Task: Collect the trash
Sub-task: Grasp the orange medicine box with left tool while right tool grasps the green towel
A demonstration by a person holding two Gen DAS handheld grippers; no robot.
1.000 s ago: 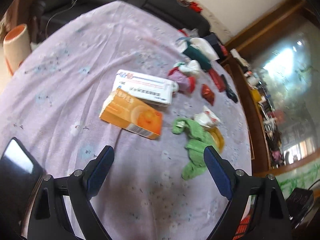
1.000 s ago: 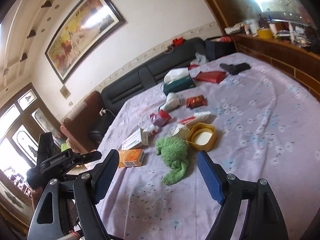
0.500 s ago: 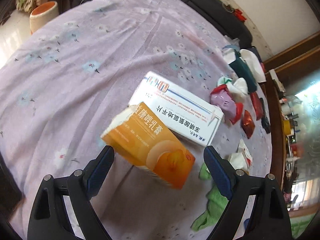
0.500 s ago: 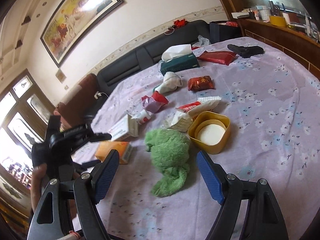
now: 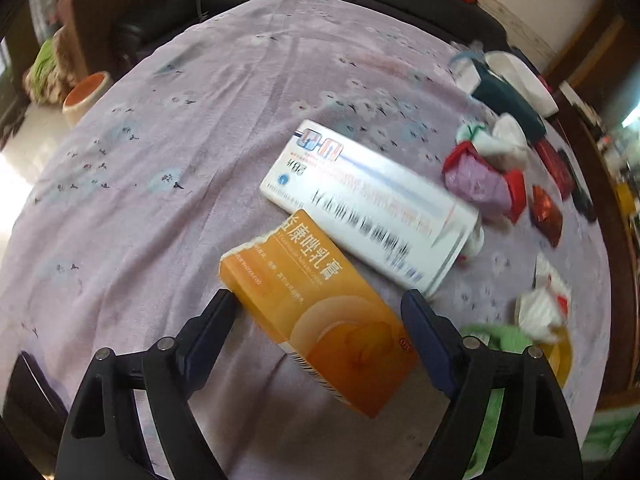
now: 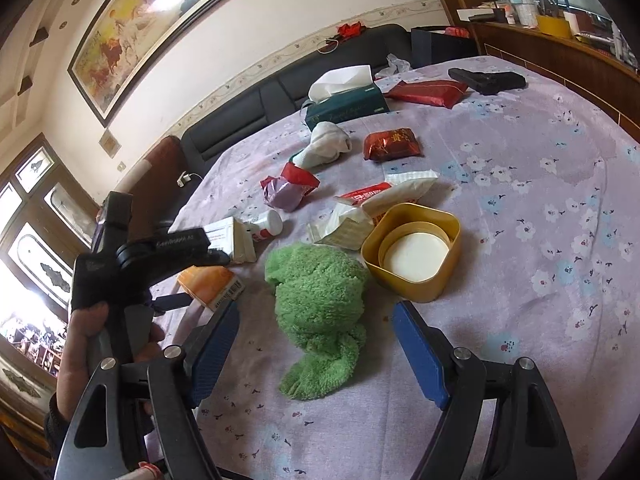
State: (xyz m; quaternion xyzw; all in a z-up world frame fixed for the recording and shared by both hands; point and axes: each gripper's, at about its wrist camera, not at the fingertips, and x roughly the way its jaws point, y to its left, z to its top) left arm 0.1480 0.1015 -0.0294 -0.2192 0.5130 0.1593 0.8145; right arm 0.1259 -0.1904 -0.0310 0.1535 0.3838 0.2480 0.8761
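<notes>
Two grippers, both spread. My left gripper (image 5: 320, 314) straddles orange box (image 5: 320, 312) on purple tablecloth (image 5: 160, 200), beside white box (image 5: 372, 208). Step: reach. Next: squeeze shut, lift. My right gripper (image 6: 316, 336) hovers over green cloth (image 6: 320, 300), idle.

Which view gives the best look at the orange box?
The left wrist view: the orange box fills the centre between the open left gripper. The right wrist view shows only one end, partly hidden behind the left gripper.
</notes>
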